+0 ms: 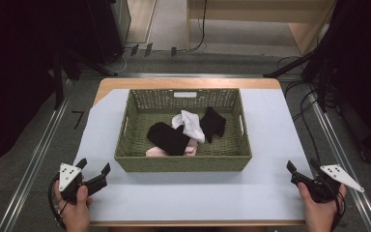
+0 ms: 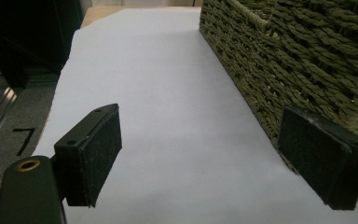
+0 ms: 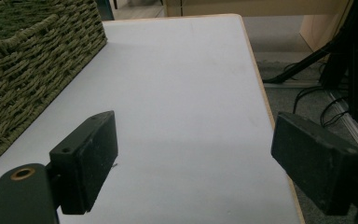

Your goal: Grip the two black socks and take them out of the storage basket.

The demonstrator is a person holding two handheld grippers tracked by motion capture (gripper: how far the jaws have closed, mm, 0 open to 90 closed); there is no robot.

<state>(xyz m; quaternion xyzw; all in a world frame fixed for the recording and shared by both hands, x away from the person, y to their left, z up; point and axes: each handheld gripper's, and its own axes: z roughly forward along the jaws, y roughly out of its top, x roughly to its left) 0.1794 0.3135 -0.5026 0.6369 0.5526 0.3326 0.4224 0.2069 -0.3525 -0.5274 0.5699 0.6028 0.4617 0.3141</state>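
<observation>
Green woven basket (image 1: 183,157) at table (image 1: 270,145) centre, on pale sheet. Inside: 2 black garments (image 1: 169,137), 1 white (image 1: 189,123), pink piece (image 1: 154,152). Left gripper (image 1: 94,169) near basket's front-left corner, jaws spread wide, empty. Right gripper (image 1: 303,166) at table's front-right, jaws spread wide, empty.

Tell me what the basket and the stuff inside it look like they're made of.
The basket looks like woven fibre, perhaps seagrass or paper cord, matte olive green: twisted strands show in the left gripper view. The black pieces, white piece and pink piece inside look like soft, limp fabric, possibly socks.
</observation>
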